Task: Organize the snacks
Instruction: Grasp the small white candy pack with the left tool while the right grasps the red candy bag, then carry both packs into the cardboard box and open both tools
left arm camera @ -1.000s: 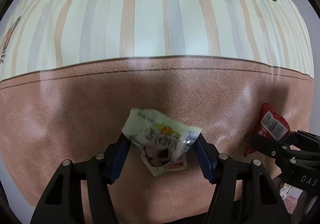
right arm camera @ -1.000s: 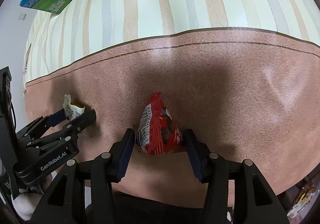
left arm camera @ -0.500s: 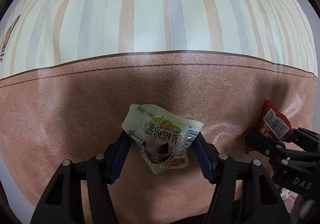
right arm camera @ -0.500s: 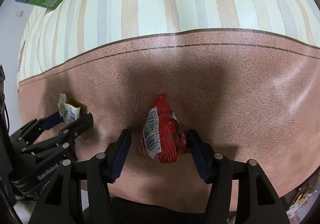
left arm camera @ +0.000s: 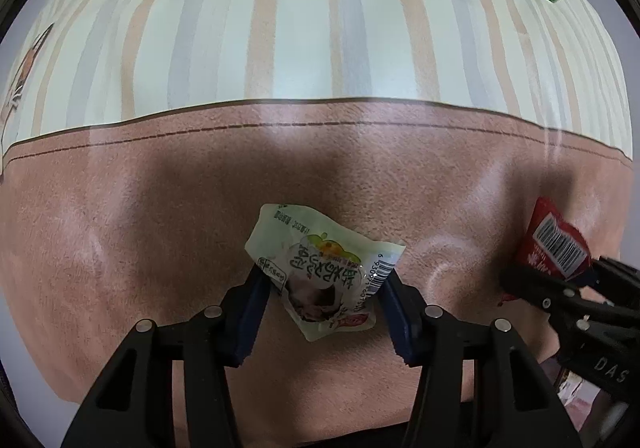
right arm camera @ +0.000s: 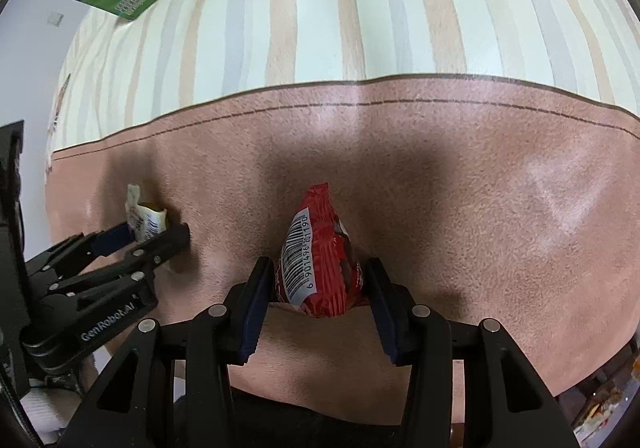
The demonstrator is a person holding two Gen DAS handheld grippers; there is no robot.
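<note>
Brown tablecloth; left gripper clenches pale crumpled snack packet, right gripper red barcoded packet.

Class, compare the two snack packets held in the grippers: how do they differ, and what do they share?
The pale green packet is light, the red packet deep red. The green one spreads wide and crumpled; the red stands narrow, tapering upward. Both show barcodes and sit pinched between blue pads over the brown tablecloth.

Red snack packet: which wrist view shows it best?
The right wrist view: the red snack packet sits centred between the right gripper pads, which have just been closing onto it, barcode readable. The left wrist view shows only part of it at the right edge, behind that gripper's fingers.
</note>
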